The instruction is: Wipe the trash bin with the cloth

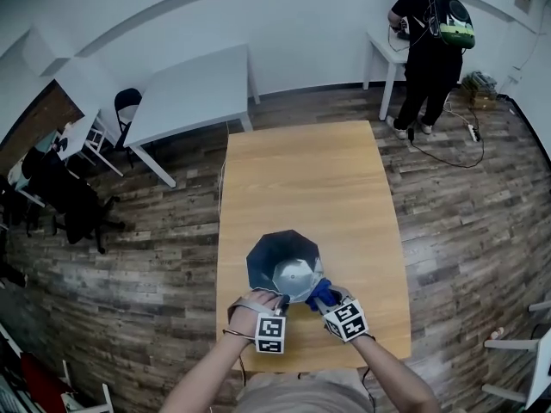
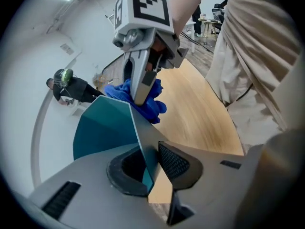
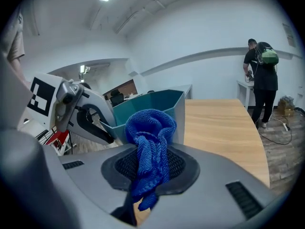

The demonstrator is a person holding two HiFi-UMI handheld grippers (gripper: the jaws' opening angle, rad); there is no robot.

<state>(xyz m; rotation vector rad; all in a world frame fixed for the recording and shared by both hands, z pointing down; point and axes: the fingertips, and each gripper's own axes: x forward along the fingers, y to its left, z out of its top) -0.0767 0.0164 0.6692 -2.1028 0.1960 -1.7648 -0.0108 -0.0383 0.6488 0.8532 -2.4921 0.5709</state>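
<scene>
The left gripper (image 2: pixel 151 168) is clamping the wall of the trash bin (image 2: pixel 102 128). The thin panel is standing edge-on between the two pads, which are sitting close together, one on each face. The right gripper (image 3: pixel 150 171) is gripping the blue cloth (image 3: pixel 151 132). Its jaws are closed narrow on a bunched fold, with the rest of the cloth rising in a lump above the pads and a short end hanging below. In the left gripper view, the cloth is lying against the bin's rim at the right gripper's tip. The bin, a faceted container that is teal inside and grey outside, is sitting on the near part of the wooden table (image 1: pixel 310 179), with both grippers side by side at its near edge. Beyond the table, a person with a backpack (image 1: pixel 428 50) is standing at a white table by the far wall.
</scene>
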